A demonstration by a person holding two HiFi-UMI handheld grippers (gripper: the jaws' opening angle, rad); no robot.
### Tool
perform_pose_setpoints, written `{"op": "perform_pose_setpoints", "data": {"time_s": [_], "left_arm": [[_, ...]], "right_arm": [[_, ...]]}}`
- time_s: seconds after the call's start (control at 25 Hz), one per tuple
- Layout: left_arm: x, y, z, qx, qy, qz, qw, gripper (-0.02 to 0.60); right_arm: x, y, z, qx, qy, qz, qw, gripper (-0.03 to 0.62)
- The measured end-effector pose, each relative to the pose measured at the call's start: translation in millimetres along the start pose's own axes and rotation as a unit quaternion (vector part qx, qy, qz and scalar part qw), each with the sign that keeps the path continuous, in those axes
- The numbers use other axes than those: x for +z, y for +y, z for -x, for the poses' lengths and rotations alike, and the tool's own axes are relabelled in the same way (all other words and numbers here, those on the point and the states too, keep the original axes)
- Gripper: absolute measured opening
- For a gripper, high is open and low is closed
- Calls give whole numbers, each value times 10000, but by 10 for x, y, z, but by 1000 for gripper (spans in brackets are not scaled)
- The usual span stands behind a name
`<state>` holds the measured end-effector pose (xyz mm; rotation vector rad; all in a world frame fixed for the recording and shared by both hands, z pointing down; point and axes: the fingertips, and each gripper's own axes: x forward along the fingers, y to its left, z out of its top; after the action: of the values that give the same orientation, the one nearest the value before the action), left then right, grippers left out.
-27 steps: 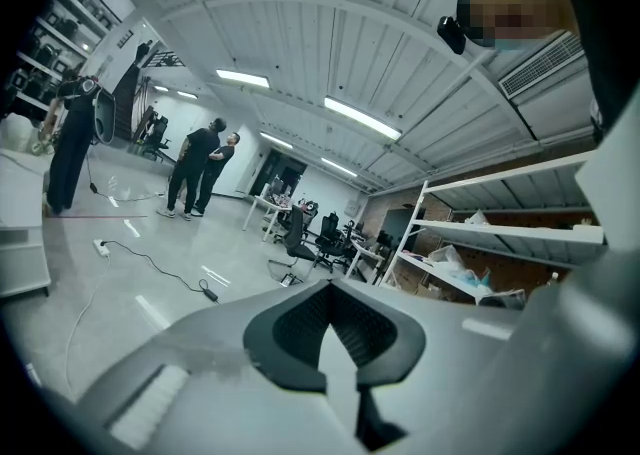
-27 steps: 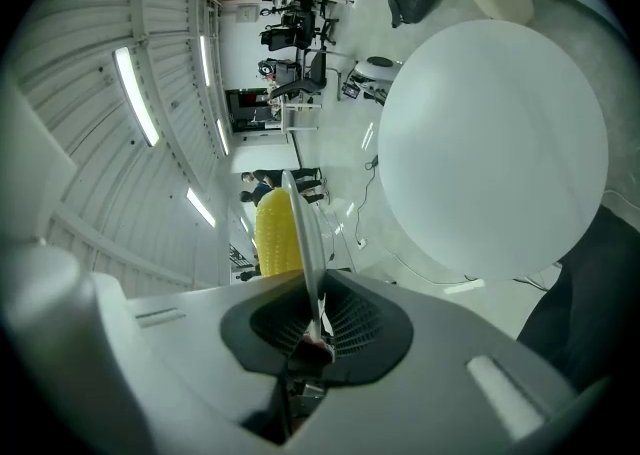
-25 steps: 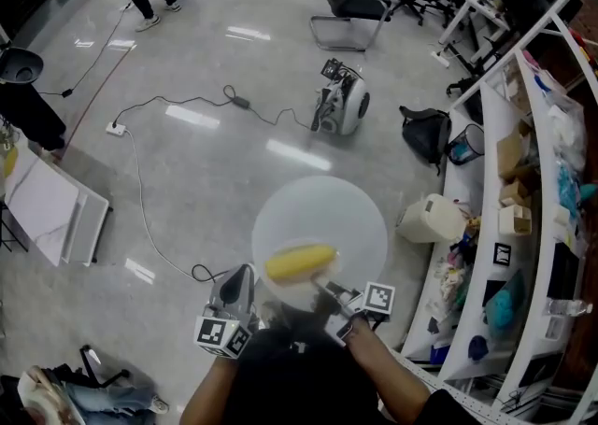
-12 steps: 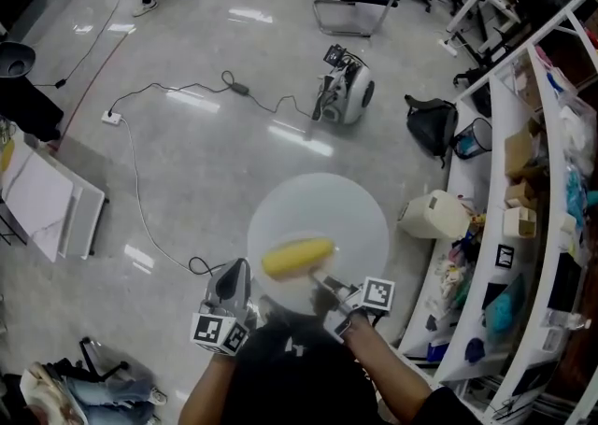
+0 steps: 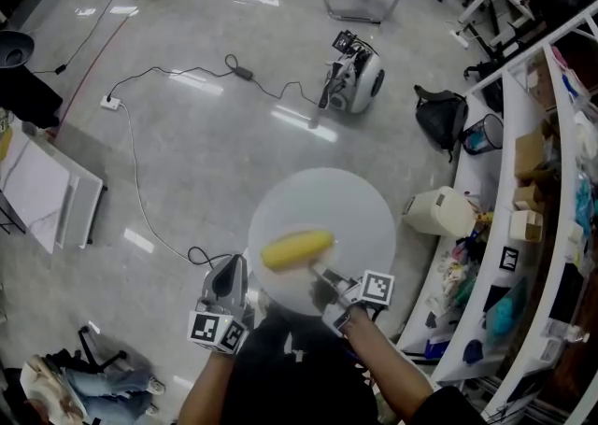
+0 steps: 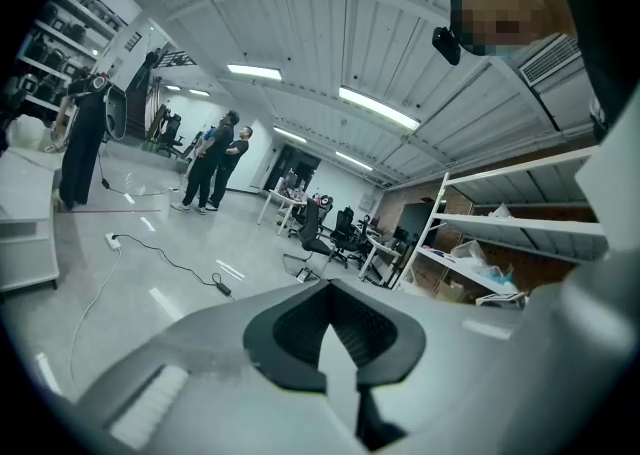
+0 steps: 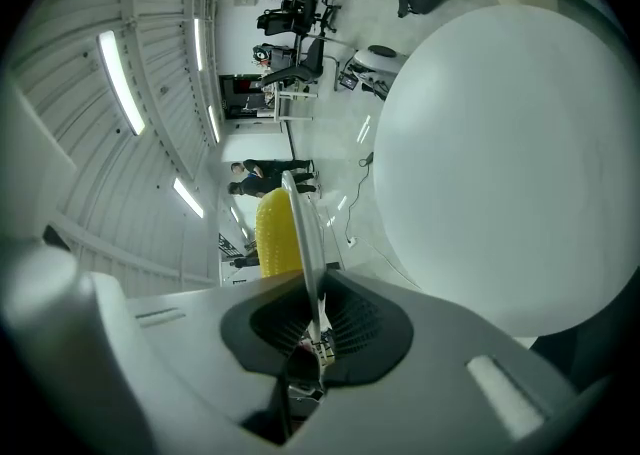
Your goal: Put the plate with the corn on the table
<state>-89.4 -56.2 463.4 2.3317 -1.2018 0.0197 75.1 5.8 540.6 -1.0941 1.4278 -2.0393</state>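
The right gripper [image 7: 312, 293] is clamped on the rim of the thin plate [image 7: 300, 218], which shows edge-on at centre frame with the corn [image 7: 274, 235] against its left face. The round white table [image 7: 500, 163] fills the right of that view, apart from the plate. The left gripper [image 6: 335, 293] has its jaws together on nothing, at the head view's lower left.

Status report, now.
Right gripper shut on plate rim, corn aboard. Left gripper shut, empty. Plate above round white table, not down. Nothing in the way.

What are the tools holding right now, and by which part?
The right tool grips the plate with the corn by its near rim; the left tool holds nothing.
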Motion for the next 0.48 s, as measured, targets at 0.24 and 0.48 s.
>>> {"op": "perform_pose_setpoints", "data": {"time_s": [0.24,0.48], "left_arm": [[-80,101,-143,68,25,60,10000,2],[-96,219,-318,113,71,144,9998,2]], "right_arm": [[114,-105,-138,-38,-3,-29,10000,34],[265,-190,-295,-64,5,31,10000,34]]}}
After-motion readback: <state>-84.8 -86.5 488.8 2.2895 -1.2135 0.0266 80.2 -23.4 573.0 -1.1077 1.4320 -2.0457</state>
